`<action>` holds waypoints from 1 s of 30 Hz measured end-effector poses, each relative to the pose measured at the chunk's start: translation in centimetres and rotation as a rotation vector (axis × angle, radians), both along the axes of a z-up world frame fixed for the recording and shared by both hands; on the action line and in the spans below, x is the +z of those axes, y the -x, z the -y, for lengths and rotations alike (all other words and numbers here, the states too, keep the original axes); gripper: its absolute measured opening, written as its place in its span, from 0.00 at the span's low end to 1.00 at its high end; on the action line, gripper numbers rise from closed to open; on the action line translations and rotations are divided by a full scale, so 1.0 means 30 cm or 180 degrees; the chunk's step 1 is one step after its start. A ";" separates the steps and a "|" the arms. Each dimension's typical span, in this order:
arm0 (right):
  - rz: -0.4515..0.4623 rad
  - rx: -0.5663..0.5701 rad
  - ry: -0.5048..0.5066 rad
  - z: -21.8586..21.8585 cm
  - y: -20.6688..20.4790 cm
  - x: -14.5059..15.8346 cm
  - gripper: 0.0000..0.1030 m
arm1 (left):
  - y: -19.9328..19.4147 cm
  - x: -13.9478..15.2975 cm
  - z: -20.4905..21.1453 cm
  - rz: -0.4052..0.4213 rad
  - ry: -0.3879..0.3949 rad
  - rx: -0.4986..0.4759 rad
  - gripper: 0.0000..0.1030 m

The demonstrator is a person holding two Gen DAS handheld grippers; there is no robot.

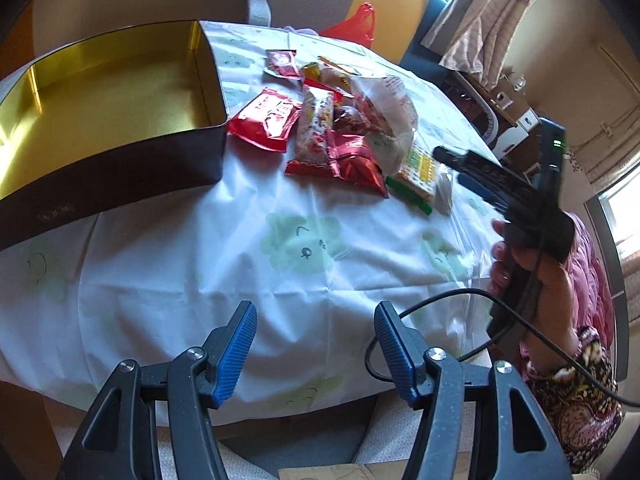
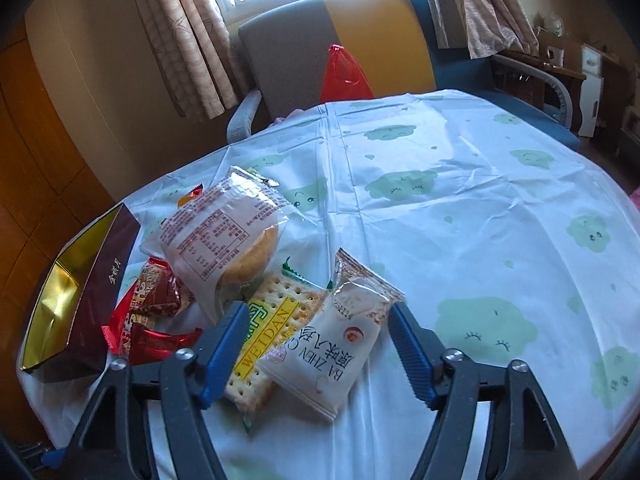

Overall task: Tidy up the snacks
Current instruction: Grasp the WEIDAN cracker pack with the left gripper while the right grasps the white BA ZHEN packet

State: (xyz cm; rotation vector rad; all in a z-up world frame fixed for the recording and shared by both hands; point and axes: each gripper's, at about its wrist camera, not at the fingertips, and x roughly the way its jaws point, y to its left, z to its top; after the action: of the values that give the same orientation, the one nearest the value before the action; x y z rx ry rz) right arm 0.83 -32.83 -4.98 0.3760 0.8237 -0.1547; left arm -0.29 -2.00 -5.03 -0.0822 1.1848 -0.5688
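A dark box with a gold inside [image 1: 100, 92] stands open and empty at the left of the table; it also shows in the right wrist view [image 2: 80, 300]. A heap of snack packets lies right of it: red packets [image 1: 266, 118], a clear bun packet [image 2: 224, 236], a cracker pack [image 2: 272, 332] and a white packet [image 2: 336, 340]. My left gripper [image 1: 316, 348] is open and empty over bare cloth near the front edge. My right gripper [image 2: 316, 348] is open, its jaws straddling the cracker pack and white packet from above; it also shows in the left wrist view [image 1: 460, 164].
The round table wears a white cloth with green clouds [image 2: 460, 208]. A red plastic bag [image 2: 344, 74] and a grey, yellow and blue chair [image 2: 360, 36] stand behind the table. A black cable [image 1: 440, 300] hangs from the right gripper.
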 end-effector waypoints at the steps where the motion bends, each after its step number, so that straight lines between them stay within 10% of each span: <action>1: -0.0027 -0.0005 -0.0012 0.003 -0.006 -0.011 0.61 | 0.000 0.004 -0.001 0.0003 0.0009 -0.0008 0.60; 11: -0.0034 0.0112 -0.0158 0.055 0.006 -0.044 0.44 | -0.004 0.008 0.085 -0.0074 -0.0036 -0.0430 0.60; 18: 0.0086 0.0057 0.0628 0.049 0.026 -0.003 0.23 | -0.048 0.107 0.202 0.0273 0.0044 -0.0730 0.60; 22: 0.0052 -0.0029 0.0239 0.105 0.029 -0.024 0.31 | -0.086 0.141 0.291 0.0490 -0.0017 -0.0857 0.61; 25: -0.0003 -0.0088 0.0270 0.113 0.021 -0.020 0.67 | -0.112 0.130 0.339 0.0456 0.0034 -0.0868 0.61; 30: -0.0044 -0.0056 0.0255 0.122 0.022 -0.058 0.64 | -0.133 0.089 0.431 0.0539 -0.0074 -0.0946 0.61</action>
State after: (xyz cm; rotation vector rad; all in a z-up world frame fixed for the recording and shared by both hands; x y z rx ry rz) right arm 0.18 -36.49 -6.71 0.3070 0.8254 -0.2062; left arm 3.69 -14.92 -2.35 0.1621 1.0443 -0.8064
